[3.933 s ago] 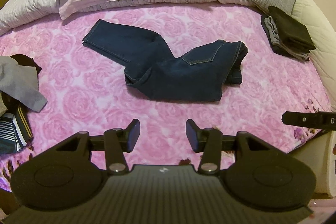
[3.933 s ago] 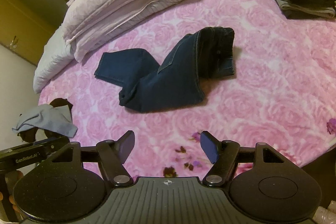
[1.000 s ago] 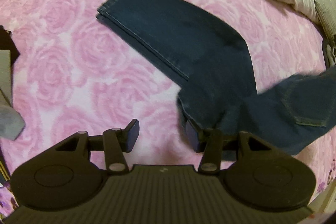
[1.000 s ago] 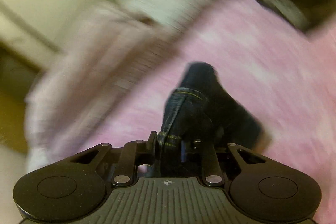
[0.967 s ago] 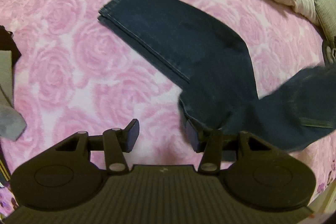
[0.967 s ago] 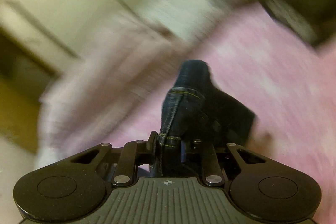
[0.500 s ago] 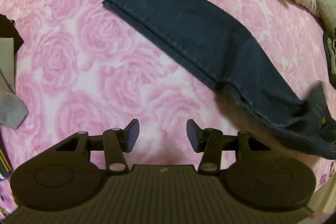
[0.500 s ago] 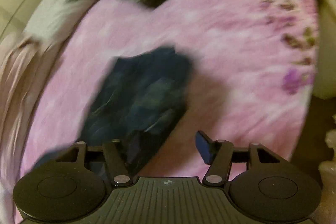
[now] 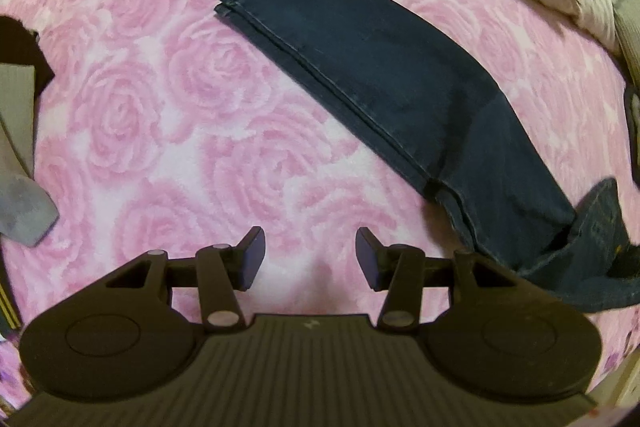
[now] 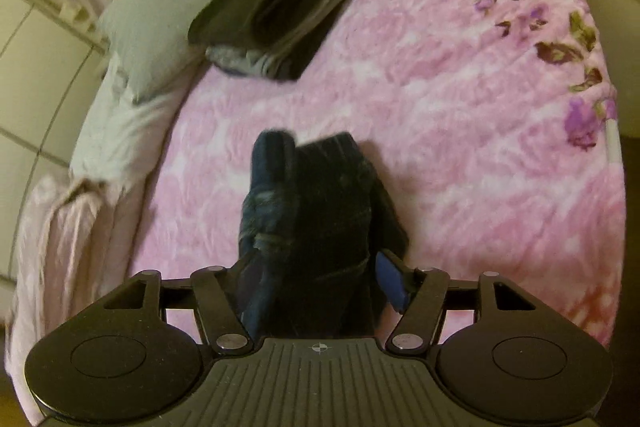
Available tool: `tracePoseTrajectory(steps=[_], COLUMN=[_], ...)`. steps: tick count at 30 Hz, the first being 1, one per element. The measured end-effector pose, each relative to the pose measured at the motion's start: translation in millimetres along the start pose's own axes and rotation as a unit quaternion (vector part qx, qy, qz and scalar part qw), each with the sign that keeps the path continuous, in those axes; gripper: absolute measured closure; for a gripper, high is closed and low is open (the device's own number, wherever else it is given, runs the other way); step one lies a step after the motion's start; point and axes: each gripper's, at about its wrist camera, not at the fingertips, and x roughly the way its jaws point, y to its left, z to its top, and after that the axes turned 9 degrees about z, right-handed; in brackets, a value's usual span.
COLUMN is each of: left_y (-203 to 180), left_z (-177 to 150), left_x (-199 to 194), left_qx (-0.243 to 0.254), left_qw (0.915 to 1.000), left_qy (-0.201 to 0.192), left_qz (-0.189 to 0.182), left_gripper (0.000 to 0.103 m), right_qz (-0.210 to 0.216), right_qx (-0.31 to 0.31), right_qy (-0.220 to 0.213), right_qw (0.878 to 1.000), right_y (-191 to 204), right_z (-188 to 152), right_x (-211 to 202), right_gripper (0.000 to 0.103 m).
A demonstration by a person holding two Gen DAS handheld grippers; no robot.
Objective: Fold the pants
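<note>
The right gripper [image 10: 316, 287] has just opened its jaws and released the waist of the jeans [image 9: 384, 83], which now lie stretched diagonally on the pink rose bedspread [image 9: 160, 131], ready for folding, while the left gripper [image 9: 310, 259] hovers half-open and empty.

Pants [image 9: 392, 87] | dark blue denim, lighter seam stitching | legs stacked one on the other, laid flat and straight, slanting across pink rose-patterned bed | hems at far end | waist end bunched and rumpled at near right, partly raised in right wrist view [image 10: 320, 227]
</note>
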Motion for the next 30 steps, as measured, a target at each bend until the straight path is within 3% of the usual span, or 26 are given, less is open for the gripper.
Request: tracePoseTrajectory(steps=[3, 6, 12, 15, 17, 21, 27, 28, 29, 30], left_y=[7.1, 13.6, 16.3, 15.7, 15.6, 17.2, 21.0, 22.7, 23.8, 24.9], left_z=[5.6, 11.4, 21.6, 21.0, 17.8, 10.3, 6.3, 7.3, 8.3, 9.5], left_x=[7.8, 14.0, 25.4, 25.3, 26.2, 30.3, 30.4, 31.0, 31.5, 31.7], left_qx=[-0.023, -0.046, -0.061, -0.056, -0.052, -0.061, -0.063, -0.064, -0.066, -0.066], left_qw=[0.9997, 0.9989, 0.9981, 0.9984, 0.9986, 0.998, 0.9979, 0.9979, 0.9978, 0.9977], left_qy=[0.003, -0.001, 0.0, 0.001, 0.001, 0.01, 0.005, 0.006, 0.006, 0.005], left_qz=[0.0, -0.005, 0.006, 0.004, 0.008, 0.011, 0.011, 0.011, 0.011, 0.01], left_gripper=[0.058, 0.059, 0.059, 0.059, 0.059, 0.059, 0.059, 0.059, 0.059, 0.059], right_qz=[0.016, 0.022, -0.044, -0.069, -0.064, -0.096, -0.163, -0.173, -0.175, -0.172], right_qx=[0.025, -0.04, -0.214, -0.24, -0.262, -0.301, -0.308, -0.304, -0.299, -0.282], right_qy=[-0.038, -0.04, 0.022, 0.028, 0.056, 0.12, 0.173, 0.183, 0.195, 0.207], right_qw=[0.999, 0.998, 0.976, 0.968, 0.961, 0.941, 0.921, 0.919, 0.918, 0.921], right_y=[8.6, 34.1, 103.4, 127.9, 142.5, 169.8, 158.7, 151.0, 141.3, 131.3], right_z=[6.3, 7.6, -7.4, -11.7, -17.2, -30.6, -47.0, -48.6, -49.1, -47.4], right_x=[-0.4, 3.8, 55.2, 81.6, 101.1, 152.7, 234.0, 243.0, 245.9, 243.9], right_gripper=[0.043, 0.039, 0.033, 0.033, 0.033, 0.033, 0.034, 0.046, 0.088, 0.103])
